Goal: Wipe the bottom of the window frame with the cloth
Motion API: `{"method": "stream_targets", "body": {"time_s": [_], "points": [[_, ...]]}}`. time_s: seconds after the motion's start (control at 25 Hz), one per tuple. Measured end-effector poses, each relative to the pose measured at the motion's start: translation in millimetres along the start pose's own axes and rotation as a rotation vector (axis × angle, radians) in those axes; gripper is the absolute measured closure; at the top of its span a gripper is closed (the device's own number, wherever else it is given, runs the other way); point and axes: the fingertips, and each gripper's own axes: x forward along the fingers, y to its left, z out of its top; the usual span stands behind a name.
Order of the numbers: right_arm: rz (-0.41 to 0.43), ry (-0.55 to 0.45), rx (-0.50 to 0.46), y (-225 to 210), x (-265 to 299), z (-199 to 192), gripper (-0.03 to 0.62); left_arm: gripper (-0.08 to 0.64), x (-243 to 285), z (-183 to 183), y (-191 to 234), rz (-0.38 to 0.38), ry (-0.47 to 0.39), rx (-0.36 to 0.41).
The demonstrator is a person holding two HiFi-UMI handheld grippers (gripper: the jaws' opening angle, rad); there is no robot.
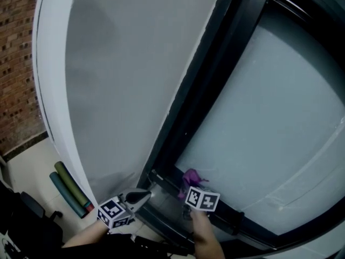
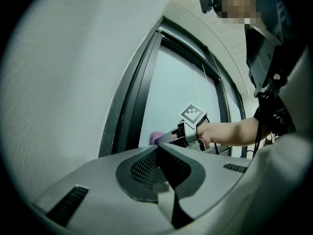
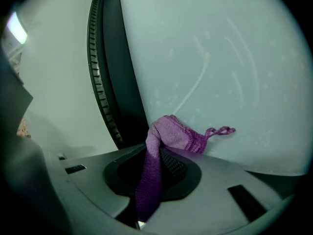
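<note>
right gripper point(image 3: 154, 153): jaws closed on the purple cloth point(image 3: 168, 137), no gap visible beyond the cloth's thickness. one strip of the cloth runs down between the jaw pads, and the rest is bunched up above the tips with a small loop tail sticking out to the right. in the right gripper view the bunch sits right at the frosted glass pane point(image 3: 220, 58), beside the dark upright of the window frame point(image 3: 115, 82); actual contact with the glass cannot be confirmed. in the head view the cloth point(image 1: 191, 177) is low in the left corner of the pane, just above the bottom rail point(image 1: 229, 218) of the frame and near where the rail meets the upright. the right gripper point(image 1: 187, 186) points into that corner from below. left gripper point(image 2: 159, 149): jaws brought together tip to tip, with nothing between them. in the head view it point(image 1: 145, 195) is held to the left of the right gripper, near the lower end of the frame and apart from the cloth. white wall point(image 1: 118, 90) is left of the frame, a brick wall point(image 1: 16, 63) is at the far left, and two rolled mats point(image 1: 70, 189) lie on the floor below.
</note>
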Motion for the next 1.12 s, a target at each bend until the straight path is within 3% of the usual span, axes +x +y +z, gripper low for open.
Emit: {"method": "stream_targets", "body": {"time_s": [0.32, 0.48, 0.6, 0.8, 1.12], "points": [[0.009, 0.032, -0.053, 10, 15, 10, 0.517, 0.558, -6, 9, 0, 0.008, -0.015, -0.028], [0.014, 0.043, -0.078, 17, 22, 11, 0.517, 0.558, -13, 8, 1, 0.025, 0.016, -0.014], [0.021, 0.052, -0.105, 22, 27, 13, 0.517, 0.558, -15, 3, 6, 0.033, -0.034, -0.001], [0.044, 0.071, -0.135, 32, 36, 14, 0.517, 0.558, -23, -2, 7, 0.059, -0.038, -0.006], [0.084, 0.086, -0.21, 44, 43, 7, 0.517, 0.558, -35, -6, -5, 0.101, 0.022, -0.043]]}}
